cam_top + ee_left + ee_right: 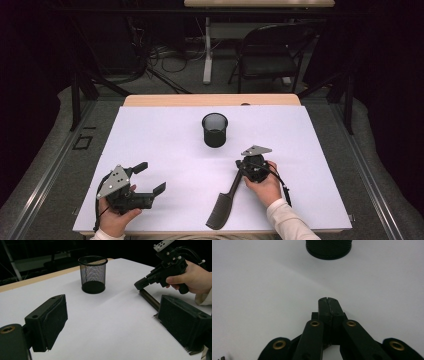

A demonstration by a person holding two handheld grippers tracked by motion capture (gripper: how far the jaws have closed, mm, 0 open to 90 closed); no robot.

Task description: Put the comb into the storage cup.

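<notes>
A black comb [225,202] lies on the white sheet [165,140], front right of centre, its handle [150,298] pointing away from the person. My right gripper [240,167] is held tilted down at the end of that handle. Its jaws are pressed together with nothing showing between them [328,305]; in the left gripper view its tip [140,286] sits just above the handle end. A black mesh cup [215,130] stands upright and empty in the middle [93,273]. At the front left, my left gripper [151,177] is open and empty, aimed at the cup [112,315].
The white sheet covers a wooden table whose far edge [210,100] shows bare. A folding chair [272,50] and a desk leg [207,50] stand on the floor beyond it. The cup's base [328,250] is straight ahead of the right gripper.
</notes>
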